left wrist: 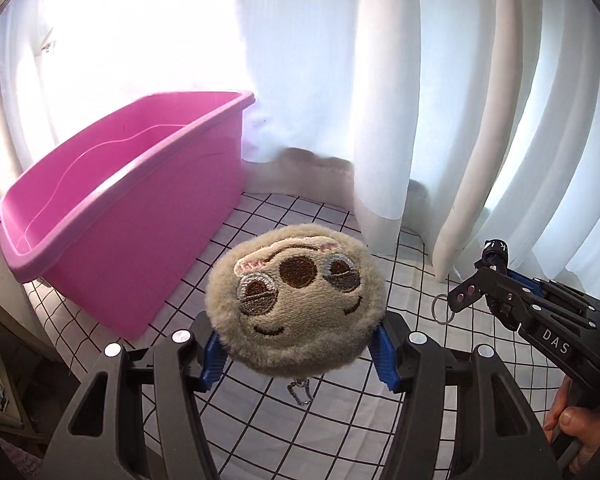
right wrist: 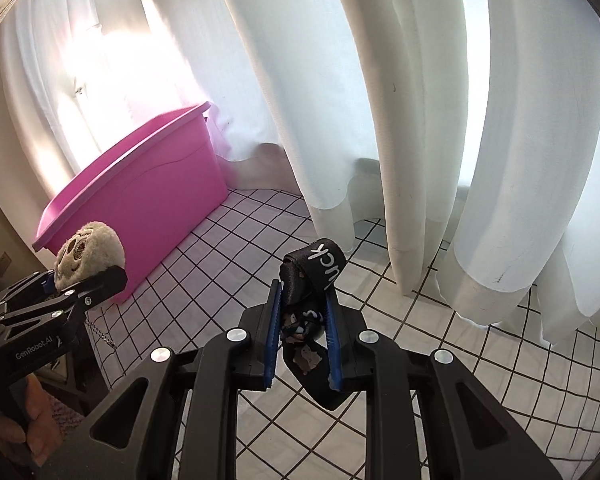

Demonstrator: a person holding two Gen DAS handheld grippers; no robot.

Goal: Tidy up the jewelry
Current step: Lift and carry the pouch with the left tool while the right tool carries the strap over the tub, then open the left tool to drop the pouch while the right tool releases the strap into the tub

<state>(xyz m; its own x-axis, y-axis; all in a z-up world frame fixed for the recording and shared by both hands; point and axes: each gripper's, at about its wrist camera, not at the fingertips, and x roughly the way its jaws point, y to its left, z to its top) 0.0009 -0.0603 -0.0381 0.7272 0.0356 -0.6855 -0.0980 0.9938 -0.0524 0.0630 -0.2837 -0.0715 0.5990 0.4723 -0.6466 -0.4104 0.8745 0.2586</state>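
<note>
My left gripper (left wrist: 298, 354) is shut on a round beige plush charm (left wrist: 296, 298) with an embroidered face, and a short metal chain (left wrist: 300, 392) dangles under it. The same charm (right wrist: 88, 256) shows at the left of the right wrist view, held above the cloth. My right gripper (right wrist: 303, 334) is shut on a folded black strap keychain (right wrist: 314, 276) with white lettering. In the left wrist view that gripper (left wrist: 466, 294) comes in from the right, with a metal key ring (left wrist: 442, 309) hanging at its tip. A pink plastic bin (left wrist: 120, 208) stands open at the back left.
A white cloth with a black grid (right wrist: 440, 340) covers the surface. White curtains (right wrist: 420, 120) hang down to it along the back and right. A hand (left wrist: 576, 424) grips the right tool's handle. Dark furniture (left wrist: 4, 380) sits beyond the cloth's left edge.
</note>
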